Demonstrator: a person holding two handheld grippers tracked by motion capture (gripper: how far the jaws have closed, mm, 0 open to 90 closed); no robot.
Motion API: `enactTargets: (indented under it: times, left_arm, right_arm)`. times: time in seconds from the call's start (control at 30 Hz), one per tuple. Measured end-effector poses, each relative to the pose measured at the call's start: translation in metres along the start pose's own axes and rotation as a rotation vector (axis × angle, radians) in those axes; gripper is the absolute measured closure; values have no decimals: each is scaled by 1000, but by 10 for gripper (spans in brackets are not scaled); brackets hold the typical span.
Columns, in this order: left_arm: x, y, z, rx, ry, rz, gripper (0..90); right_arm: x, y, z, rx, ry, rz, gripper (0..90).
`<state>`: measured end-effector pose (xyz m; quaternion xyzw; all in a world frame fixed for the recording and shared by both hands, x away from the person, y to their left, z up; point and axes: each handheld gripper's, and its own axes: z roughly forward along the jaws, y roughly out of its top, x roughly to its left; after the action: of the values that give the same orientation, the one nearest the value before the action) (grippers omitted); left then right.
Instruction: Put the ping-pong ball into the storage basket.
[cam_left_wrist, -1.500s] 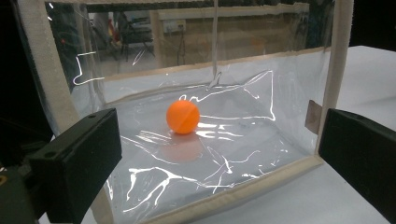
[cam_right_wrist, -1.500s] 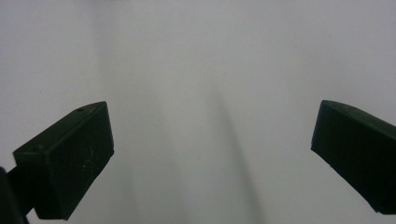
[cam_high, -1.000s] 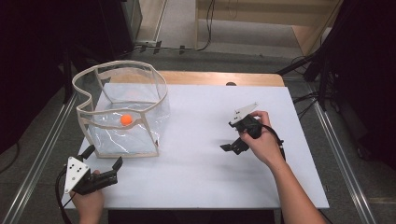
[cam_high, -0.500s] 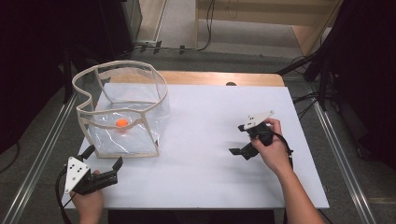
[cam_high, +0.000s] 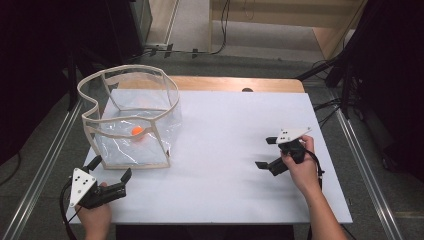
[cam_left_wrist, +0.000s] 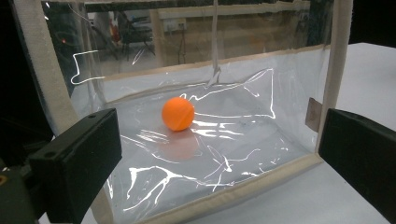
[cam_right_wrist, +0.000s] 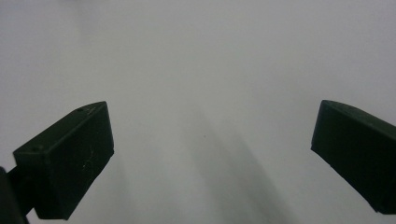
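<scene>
A clear plastic bag (cam_high: 131, 120) with beige fabric trim stands open-topped on the left of the white table (cam_high: 220, 125). An orange ball (cam_high: 136, 131) lies on its floor. My left gripper (cam_high: 111, 168) rests at the table's near left corner, open, its jaws pointing at the bag's front wall. In the left gripper view the ball (cam_left_wrist: 178, 114) shows through the clear wall (cam_left_wrist: 243, 93), beyond the wide-apart jaws of that gripper (cam_left_wrist: 217, 154). My right gripper (cam_high: 265, 152) is open at the right of the table, empty. The right gripper (cam_right_wrist: 210, 158) looks down on bare white tabletop.
A wooden strip (cam_high: 225, 83) runs along the table's far edge. Metal rails (cam_high: 45, 160) flank the table on both sides. Cables (cam_high: 220, 30) lie on the floor beyond the table.
My right gripper has moved right and a little nearer, away from the table's middle. The ball has shifted slightly inside the bag. The left gripper has stayed put.
</scene>
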<state>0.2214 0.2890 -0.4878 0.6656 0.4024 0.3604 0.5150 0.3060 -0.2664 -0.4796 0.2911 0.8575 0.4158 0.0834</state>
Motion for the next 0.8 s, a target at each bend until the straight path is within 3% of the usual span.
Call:
enactTargets:
  times: [0.5, 0.8]
  left_arm:
    - [0, 0, 0, 1, 0, 2, 1]
    - [0, 0, 0, -1, -1, 0, 1]
  right_arm:
    - [-1, -35, -20, -75, -63, 71, 0]
    - [1, -49, -29, -110, -74, 99, 0]
